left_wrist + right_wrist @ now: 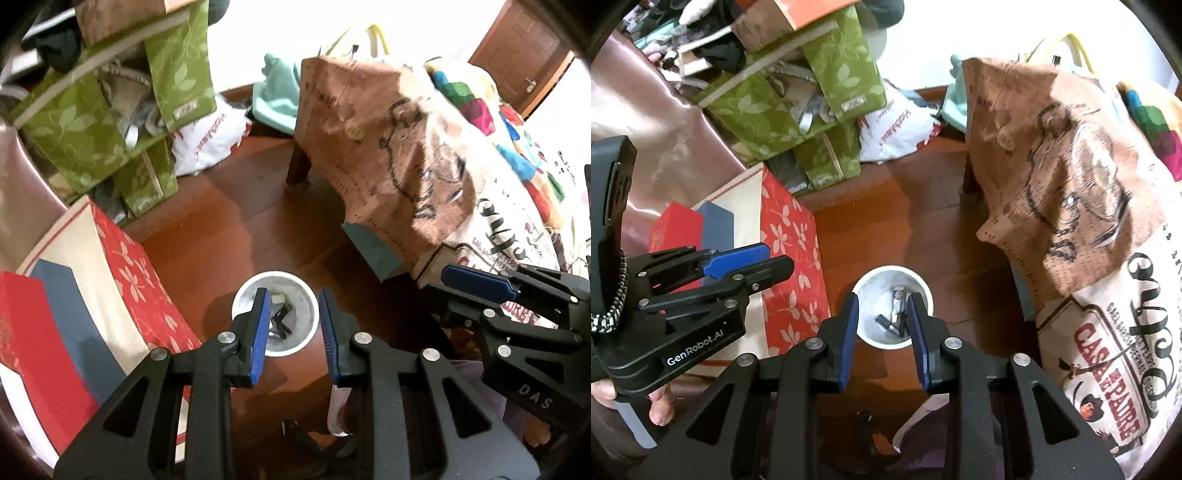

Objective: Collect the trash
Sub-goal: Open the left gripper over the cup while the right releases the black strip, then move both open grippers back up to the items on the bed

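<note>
The white bin (275, 314) stood on the wooden floor (236, 221) at about six o'clock in both wrist views, directly below the two tools. Inside it lay a few small dark pieces (279, 321) and a pale wrapper-like scrap (897, 297), seemingly trash already dropped in.

The left hand-held gripper (293, 336) hung over the bin's mouth with its blue pads (258, 332) a narrow gap apart and nothing between them. The right hand-held gripper (882, 339) hovered just beside it, at three o'clock in the left view, likewise narrowly parted and empty. A person's fingers (659, 406) showed on the left tool's handle.

A red floral bag (790, 258) stood at nine o'clock of the bin, green boxes (812, 122) at eleven, and a brown printed sack (1034, 155) at two.

The scraps looked light and small; the dark ones seemed stiff, probably best pinched across their short width, while a wrapper would crumple and could slip, so a firm pinch at its middle should serve. The bin itself appeared light and easily tipped, so its rim was best left unbumped.
</note>
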